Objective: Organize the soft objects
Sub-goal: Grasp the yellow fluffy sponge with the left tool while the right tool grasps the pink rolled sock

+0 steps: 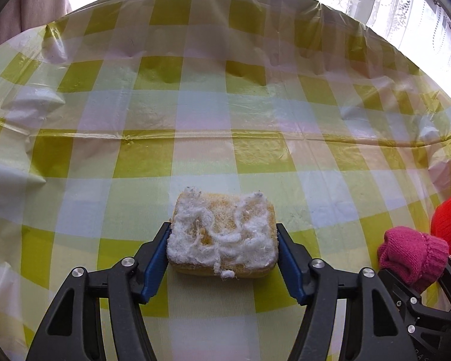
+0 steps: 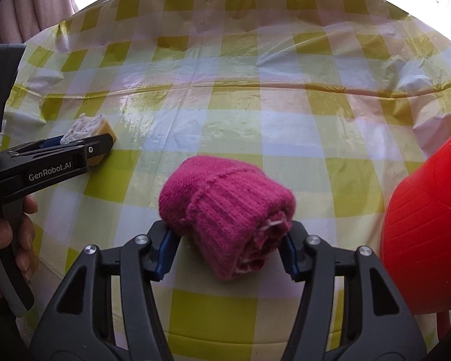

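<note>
Evidently the left gripper (image 1: 222,248) was clamped across the light, squashy sponge (image 1: 224,234) by its sides. Beside it, the right gripper (image 2: 230,245) pinched the rolled knit piece (image 2: 225,213), soft and likely slip-prone.

My right gripper (image 2: 228,249) pinches a rolled pink knit sock (image 2: 225,216) above the checked tablecloth (image 2: 255,120). Far left, my left gripper (image 2: 100,147) seems to clamp a sponge (image 2: 88,129); a red container (image 2: 427,234) sits right.

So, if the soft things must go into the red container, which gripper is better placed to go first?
Probably the right gripper. It holds the pink knitted roll just beside the red container. The left gripper, holding the sponge, is farther from it.
</note>
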`<control>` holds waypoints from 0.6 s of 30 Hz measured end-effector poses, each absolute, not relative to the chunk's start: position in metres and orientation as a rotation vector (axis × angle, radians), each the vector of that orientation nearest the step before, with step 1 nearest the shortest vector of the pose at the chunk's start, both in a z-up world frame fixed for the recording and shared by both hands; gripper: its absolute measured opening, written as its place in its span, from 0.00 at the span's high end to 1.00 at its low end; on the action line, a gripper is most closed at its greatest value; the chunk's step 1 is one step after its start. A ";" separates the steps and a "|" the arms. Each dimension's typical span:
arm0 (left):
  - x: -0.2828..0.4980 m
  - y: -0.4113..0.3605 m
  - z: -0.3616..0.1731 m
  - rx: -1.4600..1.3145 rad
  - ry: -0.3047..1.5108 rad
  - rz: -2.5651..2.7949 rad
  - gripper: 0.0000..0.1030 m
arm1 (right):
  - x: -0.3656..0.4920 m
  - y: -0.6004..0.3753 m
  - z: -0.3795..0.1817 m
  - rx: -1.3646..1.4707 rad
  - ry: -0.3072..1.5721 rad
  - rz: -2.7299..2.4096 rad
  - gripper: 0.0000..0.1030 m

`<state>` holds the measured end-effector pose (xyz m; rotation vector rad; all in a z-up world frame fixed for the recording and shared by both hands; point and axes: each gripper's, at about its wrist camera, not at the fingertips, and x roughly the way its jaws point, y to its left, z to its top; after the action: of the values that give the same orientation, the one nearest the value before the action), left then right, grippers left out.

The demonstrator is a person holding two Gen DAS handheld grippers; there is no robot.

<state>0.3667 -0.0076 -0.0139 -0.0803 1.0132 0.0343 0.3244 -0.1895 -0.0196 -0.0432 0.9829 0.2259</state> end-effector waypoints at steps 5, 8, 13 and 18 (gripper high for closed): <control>0.334 -0.018 -0.007 -0.065 1.012 0.038 0.36 | 0.303 -0.192 -0.018 -0.052 0.989 0.225 0.42; 0.312 -0.026 -0.004 -0.051 1.004 0.044 0.37 | 0.290 -0.191 -0.018 -0.062 0.992 0.228 0.42; 0.274 -0.042 0.002 -0.032 0.998 0.029 0.37 | 0.268 -0.195 -0.016 -0.069 0.995 0.226 0.43; 0.246 -0.050 0.011 -0.030 0.985 0.022 0.37 | 0.243 -0.205 -0.010 -0.063 0.992 0.209 0.45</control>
<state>0.2460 -0.0499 0.0106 -0.0296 0.9853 0.0220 0.2435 -0.2054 -0.0104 -0.0630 0.9919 0.2087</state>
